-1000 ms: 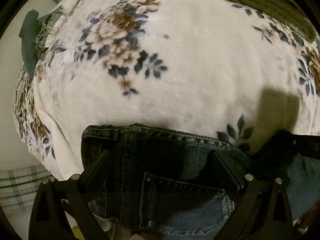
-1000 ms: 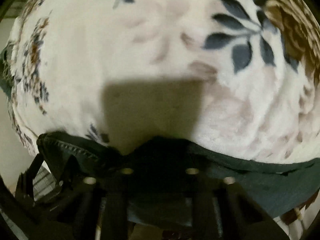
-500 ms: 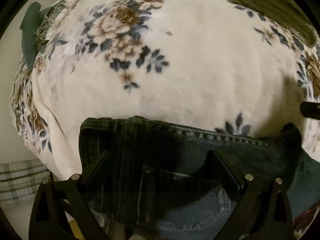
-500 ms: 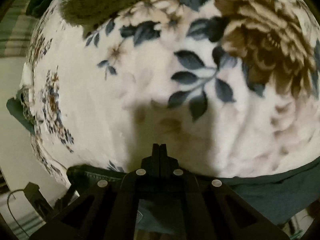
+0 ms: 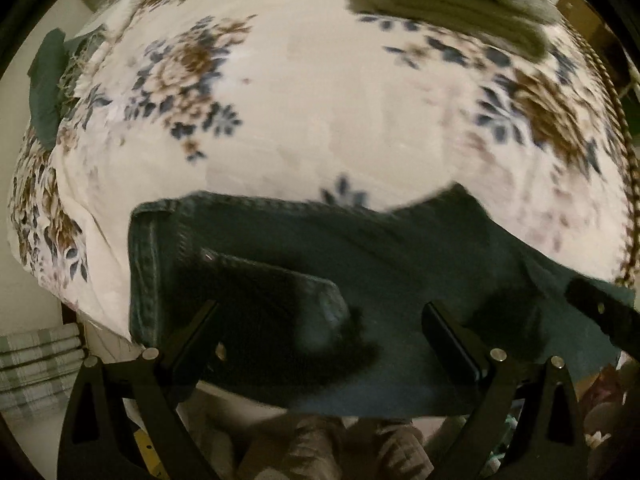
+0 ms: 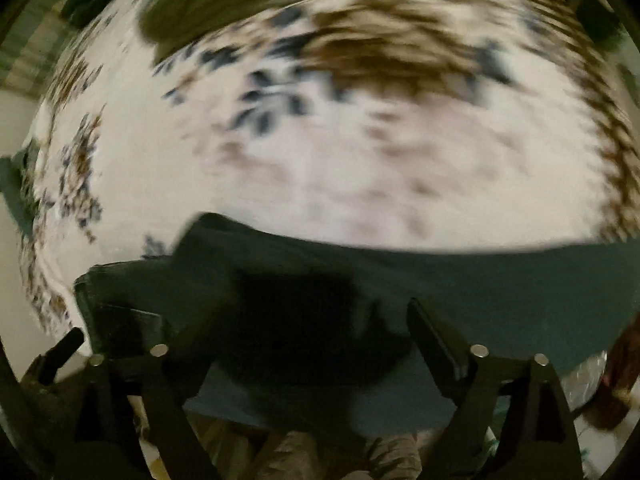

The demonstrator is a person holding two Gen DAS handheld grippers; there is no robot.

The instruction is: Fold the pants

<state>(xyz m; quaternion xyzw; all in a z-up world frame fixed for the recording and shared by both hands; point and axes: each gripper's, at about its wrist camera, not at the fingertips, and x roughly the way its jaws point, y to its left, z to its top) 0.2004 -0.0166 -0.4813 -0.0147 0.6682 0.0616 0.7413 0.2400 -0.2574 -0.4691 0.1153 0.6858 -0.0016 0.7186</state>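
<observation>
Dark blue jeans [image 5: 304, 264] lie flat on the near edge of a bed, waistband at the left, a back pocket [image 5: 272, 292] facing up. They also show in the blurred right wrist view [image 6: 400, 280]. My left gripper [image 5: 320, 312] is open and empty above the pocket area. My right gripper [image 6: 312, 312] is open and empty above the jeans further right. The right gripper's finger tip [image 5: 596, 304] shows at the right edge of the left wrist view.
The bed carries a cream floral blanket [image 5: 320, 120]. An olive green folded cloth [image 5: 452, 4] lies at the far side. A dark green item [image 5: 46, 84] sits at the far left corner. Plaid fabric [image 5: 36, 364] is down left, beside the bed.
Both grippers pulled back and up from the jeans. The right gripper, shut half a second ago, has opened; the pinched waistband corner was let go and lies flat.
</observation>
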